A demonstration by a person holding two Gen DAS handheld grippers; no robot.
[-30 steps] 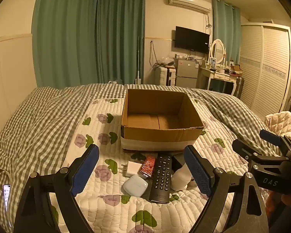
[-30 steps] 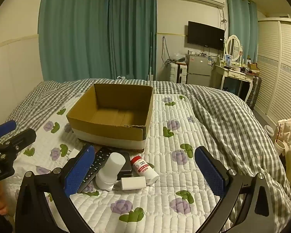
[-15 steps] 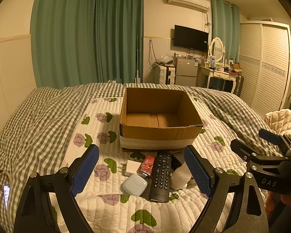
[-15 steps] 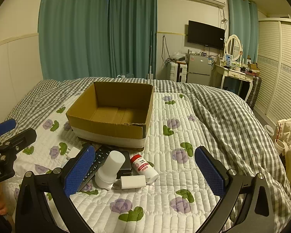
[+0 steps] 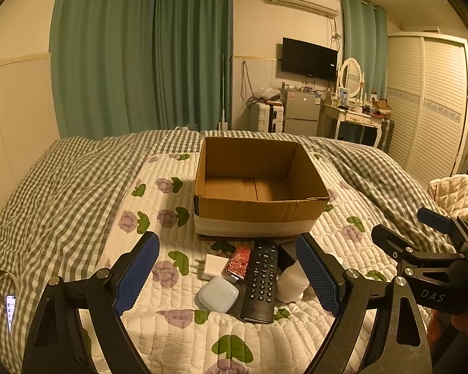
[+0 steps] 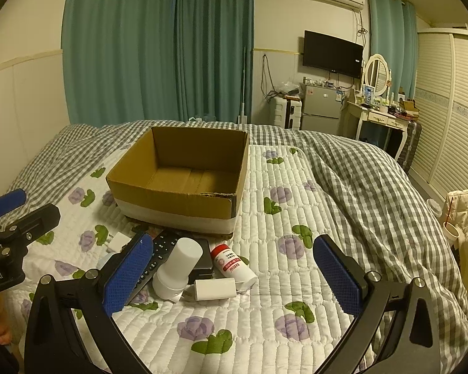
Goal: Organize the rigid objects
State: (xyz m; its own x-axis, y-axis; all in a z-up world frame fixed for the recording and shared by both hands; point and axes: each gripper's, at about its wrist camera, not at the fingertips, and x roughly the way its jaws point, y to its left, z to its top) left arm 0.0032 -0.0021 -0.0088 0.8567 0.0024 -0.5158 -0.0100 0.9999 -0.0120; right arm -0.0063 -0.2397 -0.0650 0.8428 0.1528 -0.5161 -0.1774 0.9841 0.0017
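While both sets of fingers gape empty, I note the cardboard box (image 5: 259,187) at 12 o'clock, remote (image 5: 261,280) cluttered before it, bare quilt (image 6: 296,205) at 3 o'clock.

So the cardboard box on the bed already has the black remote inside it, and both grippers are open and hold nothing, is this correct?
Not quite. The cardboard box is empty; the black remote lies on the quilt in front of it, among the other small items, as the left wrist view shows. The rest holds: the left gripper and the right gripper are open and hold nothing.
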